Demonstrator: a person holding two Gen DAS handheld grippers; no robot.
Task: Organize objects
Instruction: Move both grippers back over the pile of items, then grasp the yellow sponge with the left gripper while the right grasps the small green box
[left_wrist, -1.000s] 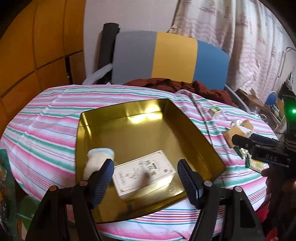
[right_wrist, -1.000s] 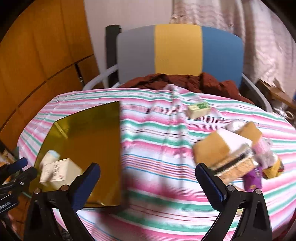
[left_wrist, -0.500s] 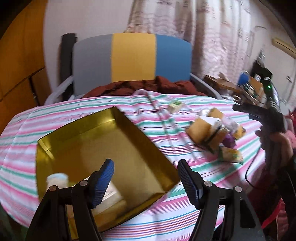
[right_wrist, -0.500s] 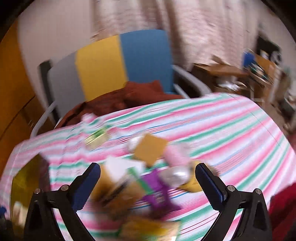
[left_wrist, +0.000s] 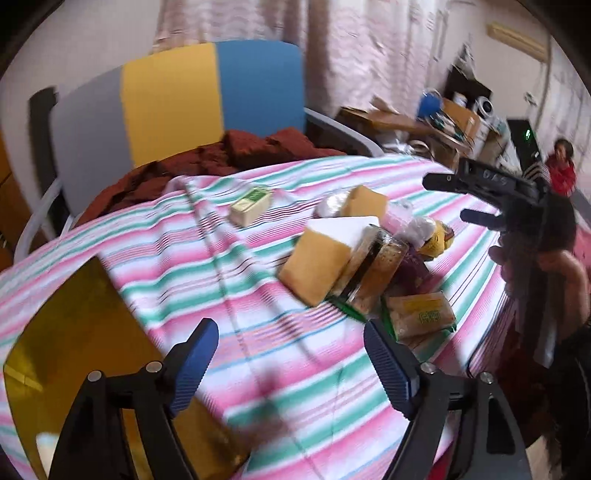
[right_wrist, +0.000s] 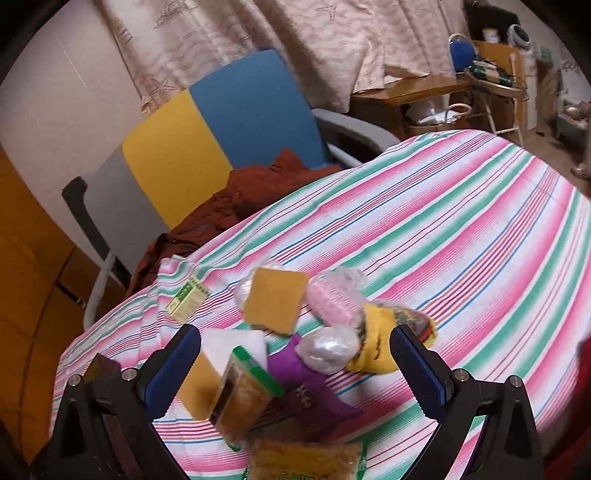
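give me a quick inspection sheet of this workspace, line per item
surface: round table under a striped cloth, rumpled near the chair
job's things: gold tray at the table's left; green-label box lying apart; pile of packets in front of the right gripper
clutter: nothing seen beyond the pile
grippers: left gripper open, empty; right gripper open, empty, over the pile
cables: nothing seen
surroundings: tricolour chair with brown cloth; curtain; cluttered desk
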